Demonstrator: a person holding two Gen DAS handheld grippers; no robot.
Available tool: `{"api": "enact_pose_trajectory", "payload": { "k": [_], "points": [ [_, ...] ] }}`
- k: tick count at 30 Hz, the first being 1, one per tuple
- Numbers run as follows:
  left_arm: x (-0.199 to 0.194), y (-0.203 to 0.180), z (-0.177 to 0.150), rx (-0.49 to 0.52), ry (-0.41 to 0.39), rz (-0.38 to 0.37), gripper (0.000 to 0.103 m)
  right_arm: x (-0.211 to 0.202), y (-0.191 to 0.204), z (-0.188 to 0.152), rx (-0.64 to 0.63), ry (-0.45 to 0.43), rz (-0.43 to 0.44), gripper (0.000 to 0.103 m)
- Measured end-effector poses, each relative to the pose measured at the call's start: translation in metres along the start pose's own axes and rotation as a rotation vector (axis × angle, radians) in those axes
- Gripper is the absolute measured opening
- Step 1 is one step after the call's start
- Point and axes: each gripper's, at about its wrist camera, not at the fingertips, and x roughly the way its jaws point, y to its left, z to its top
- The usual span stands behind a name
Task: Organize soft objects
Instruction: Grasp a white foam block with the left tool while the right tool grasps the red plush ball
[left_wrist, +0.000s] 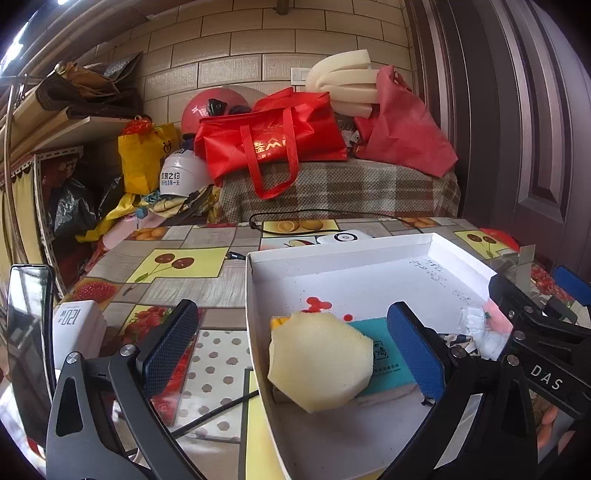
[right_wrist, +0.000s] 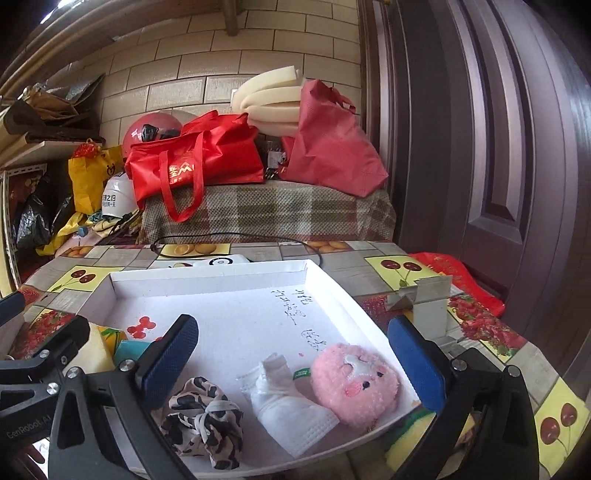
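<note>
- Left wrist view: my left gripper (left_wrist: 295, 354) stands wide with nothing pressed between its pads. Its left finger hangs outside the white box (left_wrist: 369, 247), over the bench (left_wrist: 166, 288); its right finger is inside.
- The pale foam piece (left_wrist: 319, 363) lies in the box's near left part, resting on the teal tissue pack (left_wrist: 384, 365), between my fingers but not gripped.
- Risk here, as I judge it: my gripper straddles the box's left wall, so closing or pushing forward could catch the thin cardboard and drag the whole box. The foam sits tilted on the pack and could slide off.
- Right wrist view: my right gripper (right_wrist: 301, 362) is also spread wide and empty. Between its fingers, in the box's near right part, lie the leopard-print scrunchie (right_wrist: 205, 419), the white mask (right_wrist: 288, 410) and the pink plush (right_wrist: 354, 384).
- The plush and mask touch each other, so a careless grab may take both. My right finger sits close to the box's right wall.
- The bench wears a fruit-patterned cloth. Beyond it are a plaid-covered bed, red bags (right_wrist: 195, 162), a tiled wall, and a dark door (right_wrist: 498, 147) on the right.
</note>
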Motion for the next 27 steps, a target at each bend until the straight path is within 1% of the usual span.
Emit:
{"api": "enact_pose_trajectory", "payload": {
  "k": [3,7,11,16,20,24,25,27],
  "points": [
    [-0.009,0.005,-0.003,-0.016,0.004,-0.002,0.103,-0.013,-0.004,-0.004,0.013,-0.001,0.007,0.103],
    [-0.025,0.009,-0.011,-0.016,0.011,-0.017,0.103,-0.030,-0.002,-0.011,-0.015,0.010,0.023,0.103],
    [-0.052,0.006,-0.022,0.025,0.008,-0.061,0.103,-0.051,-0.002,-0.019,-0.035,0.021,0.066,0.103],
    [-0.081,-0.005,-0.035,0.088,0.014,-0.111,0.103,-0.073,-0.017,-0.027,-0.004,0.033,0.105,0.103],
    [-0.087,-0.017,-0.043,0.131,0.092,-0.176,0.103,-0.083,-0.031,-0.037,-0.025,0.105,0.128,0.103],
    [-0.097,-0.027,-0.051,0.156,0.132,-0.224,0.103,-0.097,-0.064,-0.051,-0.008,0.202,0.123,0.103],
    [-0.096,-0.033,-0.054,0.169,0.162,-0.242,0.103,-0.097,-0.075,-0.056,0.005,0.243,0.125,0.103],
    [-0.090,-0.044,-0.060,0.189,0.246,-0.273,0.103,-0.098,-0.102,-0.065,0.066,0.322,0.142,0.103]
  ]
}}
